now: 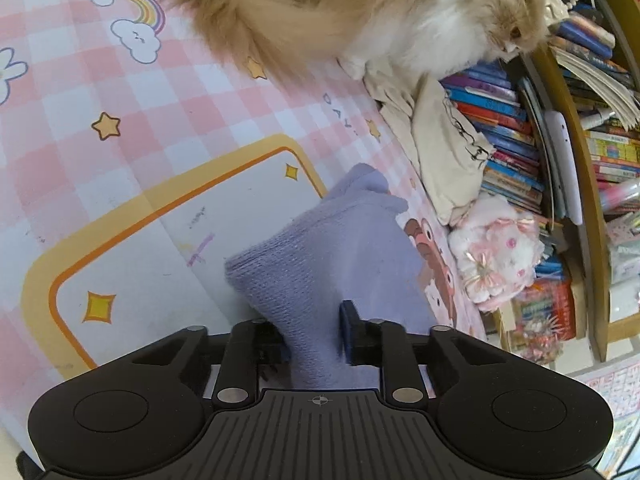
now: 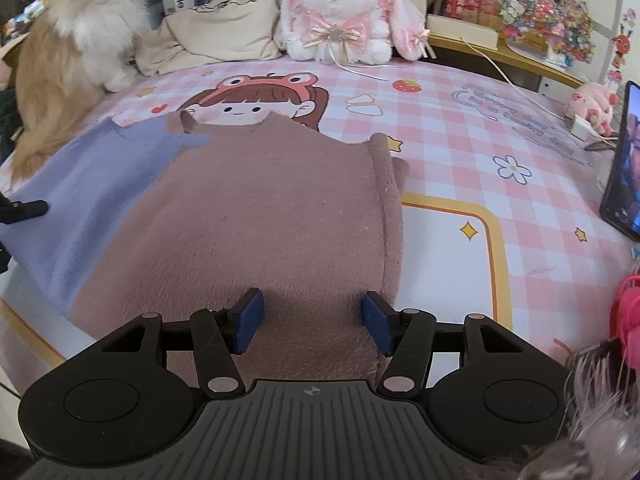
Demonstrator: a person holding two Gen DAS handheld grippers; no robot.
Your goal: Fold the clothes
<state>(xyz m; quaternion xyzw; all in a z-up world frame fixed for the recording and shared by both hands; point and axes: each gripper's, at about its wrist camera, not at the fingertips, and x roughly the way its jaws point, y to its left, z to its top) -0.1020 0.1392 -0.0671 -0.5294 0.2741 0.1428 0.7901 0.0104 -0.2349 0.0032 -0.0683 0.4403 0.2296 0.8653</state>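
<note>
A fleece garment lies on the pink checked bed: its body is brown and its left sleeve is lilac. My left gripper is shut on the lilac sleeve and holds a bunched fold of it up off the bed. One of its fingers shows at the left edge of the right wrist view. My right gripper is open, its blue pads spread over the brown hem near me, with nothing between them.
A fluffy ginger and white cat sits at the bed's far left corner beside a cream bag. A plush rabbit and bookshelves line the far side. A phone stands at the right.
</note>
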